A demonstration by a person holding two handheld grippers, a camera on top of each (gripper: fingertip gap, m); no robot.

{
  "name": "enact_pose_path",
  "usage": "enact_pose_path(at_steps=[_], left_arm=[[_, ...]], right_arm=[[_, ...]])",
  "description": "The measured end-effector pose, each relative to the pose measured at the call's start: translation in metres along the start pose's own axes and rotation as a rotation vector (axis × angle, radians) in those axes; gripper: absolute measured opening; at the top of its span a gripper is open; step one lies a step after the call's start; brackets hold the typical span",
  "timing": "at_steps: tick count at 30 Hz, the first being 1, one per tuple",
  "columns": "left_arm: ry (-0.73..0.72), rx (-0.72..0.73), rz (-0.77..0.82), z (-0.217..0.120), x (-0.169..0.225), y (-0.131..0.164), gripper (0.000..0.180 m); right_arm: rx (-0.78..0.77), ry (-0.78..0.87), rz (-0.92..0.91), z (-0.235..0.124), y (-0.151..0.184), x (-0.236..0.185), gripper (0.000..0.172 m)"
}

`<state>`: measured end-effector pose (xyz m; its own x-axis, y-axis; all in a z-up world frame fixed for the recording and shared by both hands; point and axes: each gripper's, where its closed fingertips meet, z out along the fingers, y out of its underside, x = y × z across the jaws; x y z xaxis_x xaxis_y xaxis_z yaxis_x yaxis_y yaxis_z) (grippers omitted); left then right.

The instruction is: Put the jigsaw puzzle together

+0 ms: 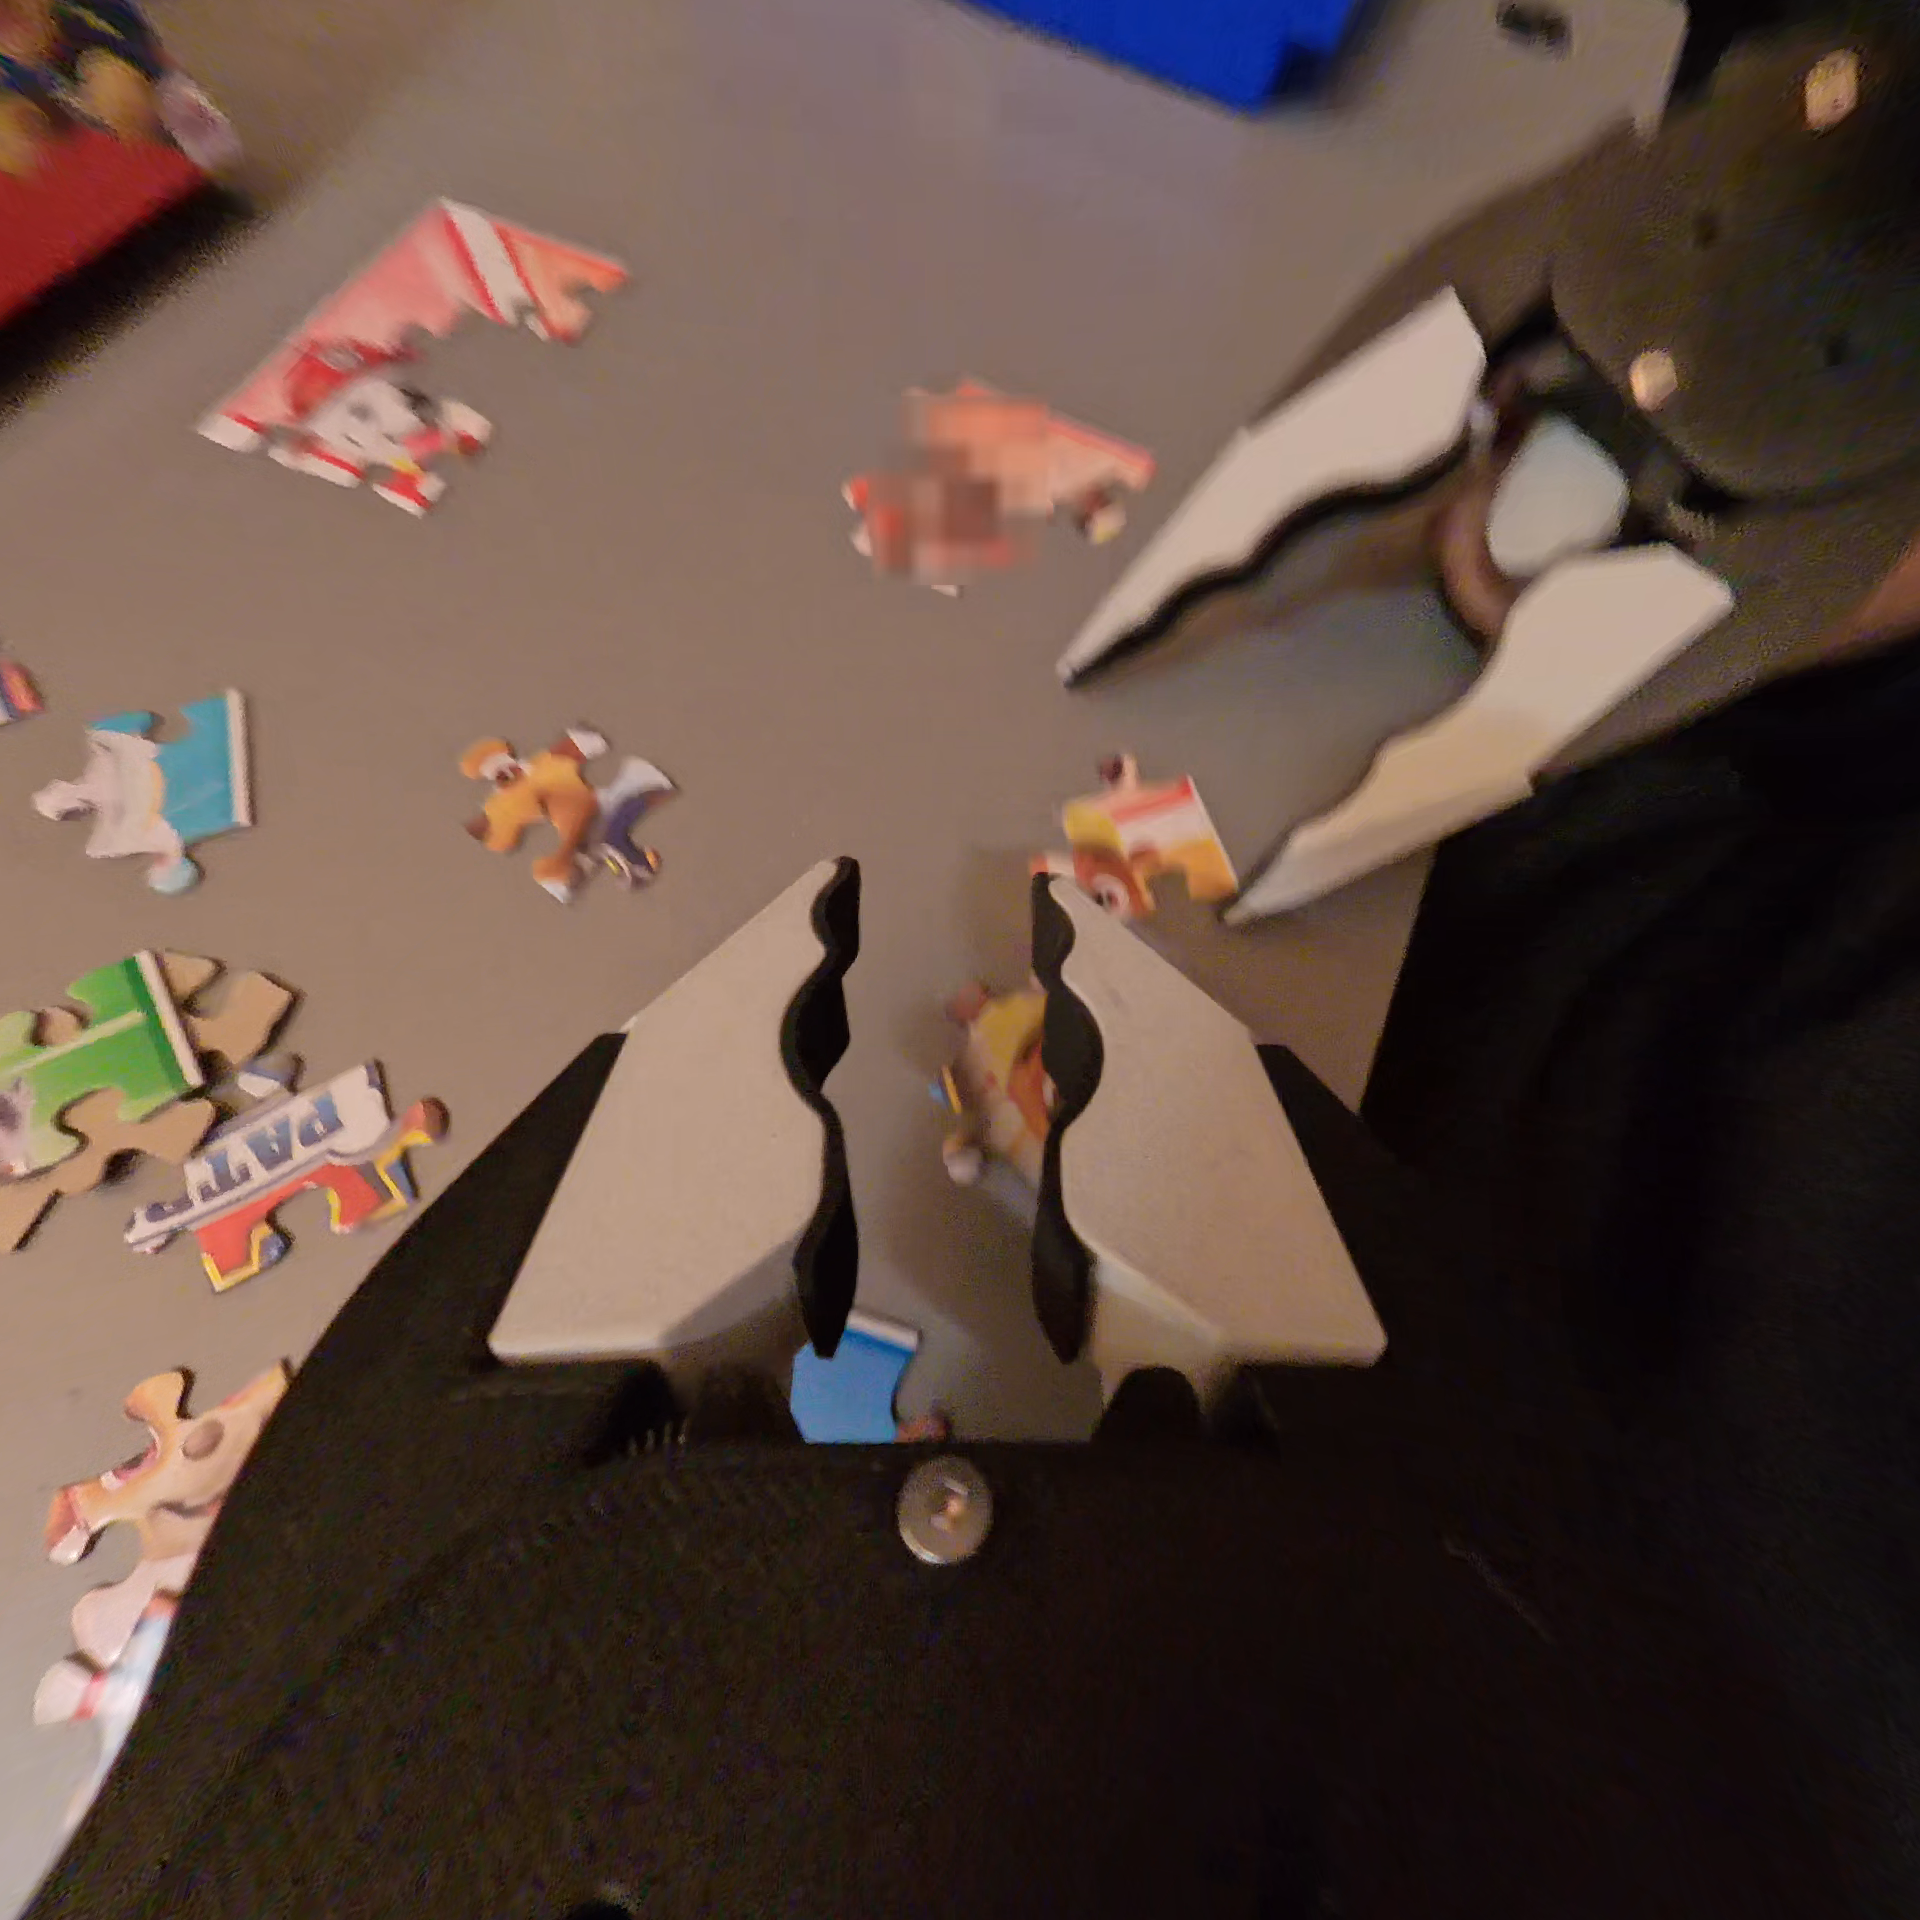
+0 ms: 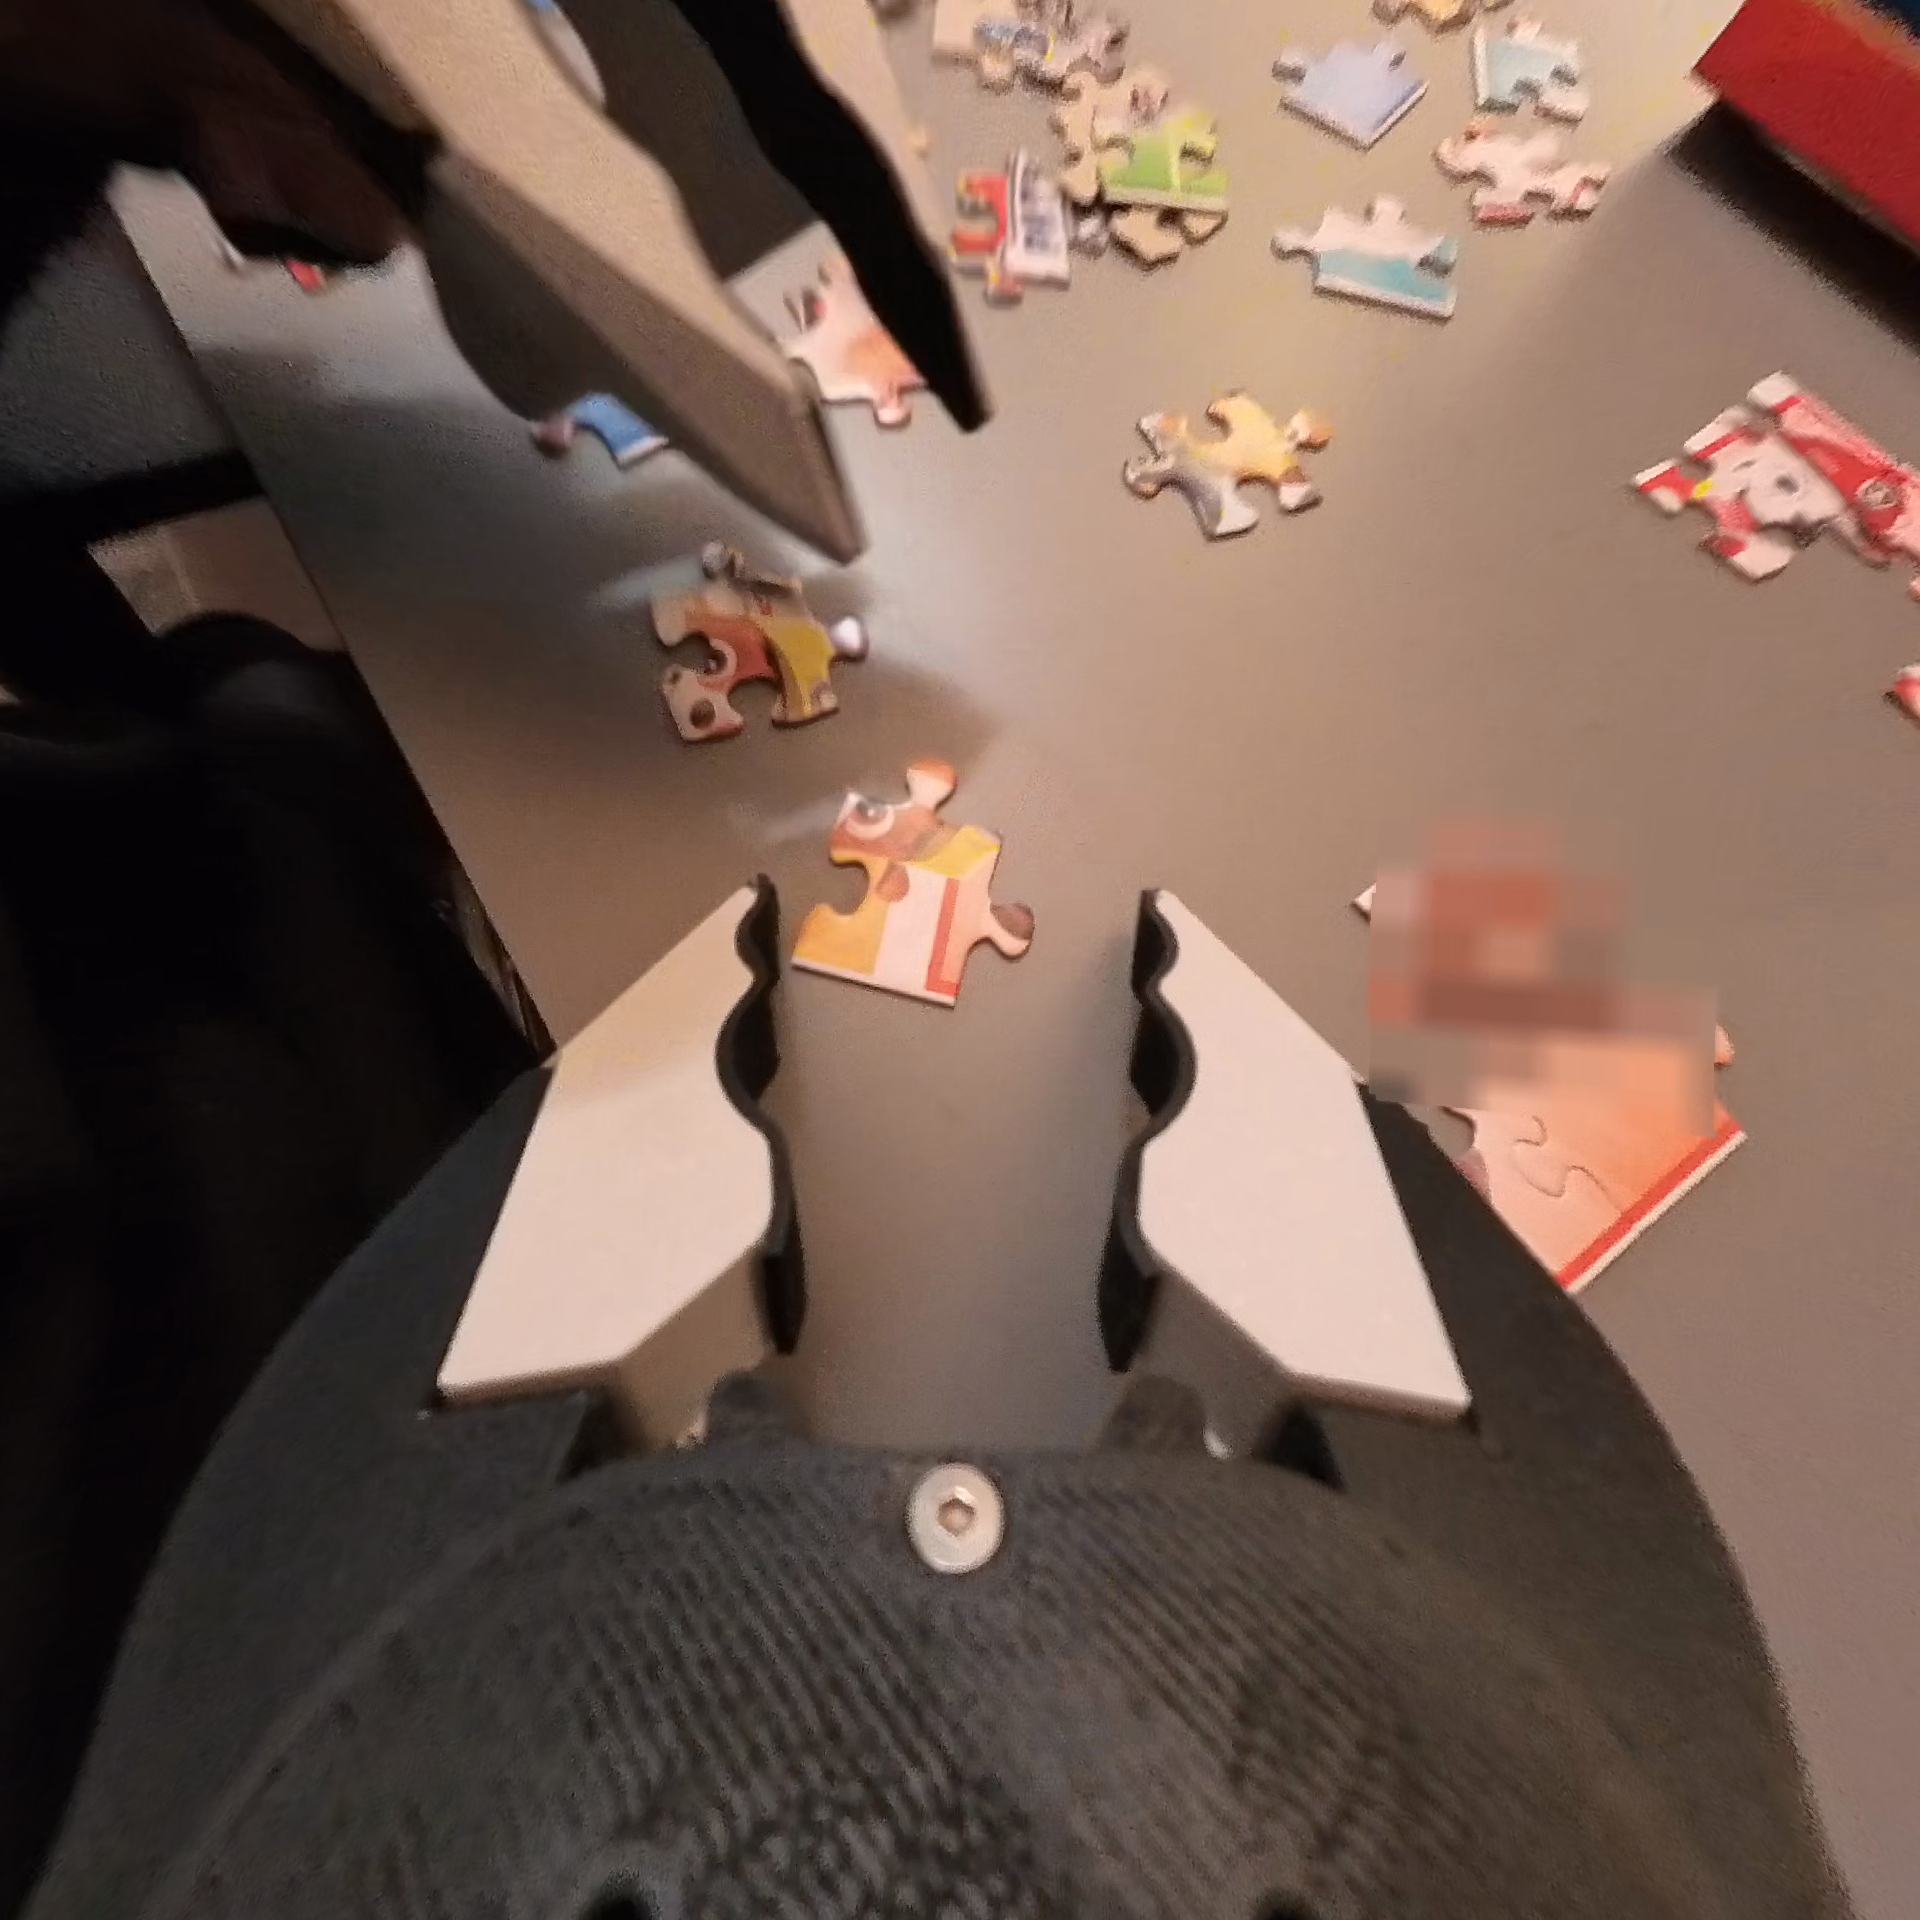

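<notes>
We see two hand-held grippers over a grey tabletop (image 2: 1195, 675). The left hand-held gripper (image 1: 945, 883) stands narrowly parted and bare; the right hand-held gripper (image 2: 956, 904) gapes wide, also bare. One orange-and-white puzzle piece (image 2: 914, 904) lies flat just beyond its fingertips, and about a dozen loose pieces lie farther off.

Prob. a home or playroom – grey table (image 1: 727, 623), loose cartoon jigsaw pcs (image 1: 566, 810), red puzzle box (image 1: 83, 197)
</notes>
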<state>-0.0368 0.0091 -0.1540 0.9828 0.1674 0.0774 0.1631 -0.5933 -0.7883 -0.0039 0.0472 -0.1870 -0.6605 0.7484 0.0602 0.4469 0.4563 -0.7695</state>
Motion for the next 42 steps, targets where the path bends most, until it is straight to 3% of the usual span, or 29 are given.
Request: enact_pose_path(at_steps=[4, 10, 12, 14, 21, 35, 42], left_arm=[[0.115, -0.076, 0.121, -0.007, 0.022, 0.035, 0.05], [0.148, 0.01, 0.159, -0.004, 0.031, 0.024, 0.053], [0.136, 0.008, 0.164, -0.007, 0.03, 0.028, 0.053], [0.128, 0.023, 0.139, -0.01, 0.025, 0.029, 0.054], [0.126, 0.071, 0.085, -0.021, 0.015, 0.027, 0.053], [0.088, -0.076, 0.122, -0.006, 0.013, 0.046, 0.049], [0.087, -0.117, 0.127, -0.002, 0.014, 0.05, 0.044]], right_arm=[[-0.027, -0.048, 0.027, 0.008, -0.002, -0.007, 0.064], [-0.028, -0.052, 0.032, 0.008, -0.002, -0.005, 0.057], [-0.024, -0.061, 0.022, 0.007, -0.002, -0.007, 0.034], [-0.024, -0.064, 0.019, 0.006, -0.002, -0.008, 0.022], [-0.031, -0.096, 0.009, 0.006, -0.002, -0.008, 0.021], [0.01, -0.43, -0.116, 0.006, -0.014, -0.018, 0.022], [0.005, -0.467, -0.243, 0.012, -0.021, -0.035, 0.021]])
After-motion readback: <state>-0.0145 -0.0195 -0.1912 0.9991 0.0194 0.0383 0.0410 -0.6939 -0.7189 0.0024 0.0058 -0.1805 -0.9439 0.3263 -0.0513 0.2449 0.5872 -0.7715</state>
